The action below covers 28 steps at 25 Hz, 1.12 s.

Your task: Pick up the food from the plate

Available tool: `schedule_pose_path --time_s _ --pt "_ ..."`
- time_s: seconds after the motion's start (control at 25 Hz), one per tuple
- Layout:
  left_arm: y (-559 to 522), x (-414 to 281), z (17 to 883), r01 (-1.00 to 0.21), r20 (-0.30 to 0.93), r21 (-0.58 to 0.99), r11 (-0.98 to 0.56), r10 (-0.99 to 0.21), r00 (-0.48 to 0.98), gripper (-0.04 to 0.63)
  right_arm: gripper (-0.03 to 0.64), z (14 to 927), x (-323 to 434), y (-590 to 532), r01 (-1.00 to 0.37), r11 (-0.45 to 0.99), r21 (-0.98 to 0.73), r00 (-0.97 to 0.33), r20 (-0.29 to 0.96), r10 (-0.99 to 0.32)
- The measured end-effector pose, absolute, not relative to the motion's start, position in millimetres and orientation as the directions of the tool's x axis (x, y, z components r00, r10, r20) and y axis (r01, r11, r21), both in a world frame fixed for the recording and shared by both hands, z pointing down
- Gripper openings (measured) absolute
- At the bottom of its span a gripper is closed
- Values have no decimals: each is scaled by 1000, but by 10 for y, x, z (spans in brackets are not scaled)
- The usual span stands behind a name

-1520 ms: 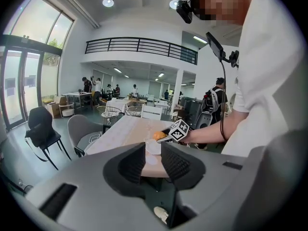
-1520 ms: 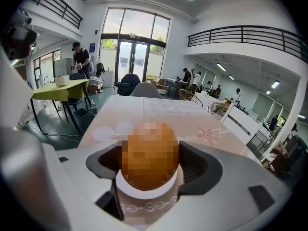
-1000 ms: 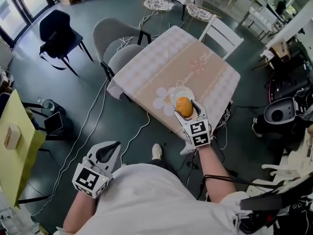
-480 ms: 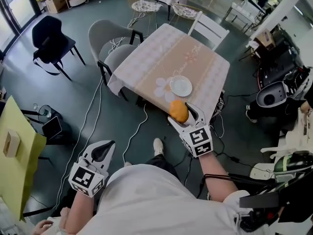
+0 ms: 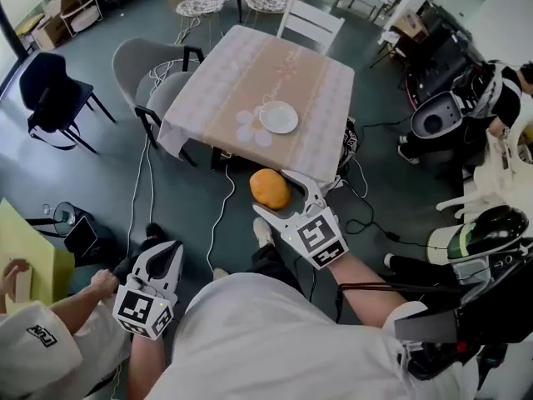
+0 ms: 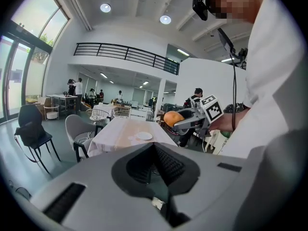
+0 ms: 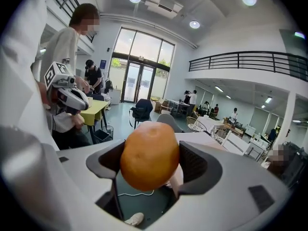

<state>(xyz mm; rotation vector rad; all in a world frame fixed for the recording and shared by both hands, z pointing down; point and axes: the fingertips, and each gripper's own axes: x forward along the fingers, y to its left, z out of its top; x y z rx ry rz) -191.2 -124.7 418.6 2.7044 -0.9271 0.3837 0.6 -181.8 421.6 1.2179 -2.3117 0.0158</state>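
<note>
An orange, round piece of food (image 5: 270, 188) sits clamped in my right gripper (image 5: 281, 197), held over the floor short of the table's near edge. It fills the right gripper view as the same orange food (image 7: 149, 155) between both pads. The white plate (image 5: 279, 117) lies bare on the table (image 5: 250, 77), also visible as a small white plate (image 6: 143, 136) in the left gripper view. My left gripper (image 5: 163, 261) hangs low at the left with its jaws pressed together and nothing in them. The right gripper (image 6: 179, 121) with the food (image 6: 172, 118) shows far off in the left gripper view.
Two grey chairs (image 5: 146, 65) stand at the table's left and a white chair (image 5: 312, 22) at its far end. Cables (image 5: 218, 215) trail on the floor. A seated person's hand (image 5: 104, 283) is close to my left gripper, beside a yellow table (image 5: 21, 252). Machines (image 5: 437, 119) crowd the right.
My right gripper has lifted the orange food off the plate and drawn it back toward me, past the table's edge. The plate is left bare. The view has shifted back.
</note>
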Motion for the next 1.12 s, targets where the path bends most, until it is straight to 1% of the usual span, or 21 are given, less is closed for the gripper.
schedule_pose_path --time_s 0.44,1.12 --pt "-1089 -1997 4283 -606 332 170 -777 -534 778 9 362 4238 -322 -1560 -753 625 206 -496 446 -745" --pt "-1094 -2051 4367 -614 324 181 -768 -543 775 9 362 4273 -477 -1571 -721 658 216 -514 469 -718"
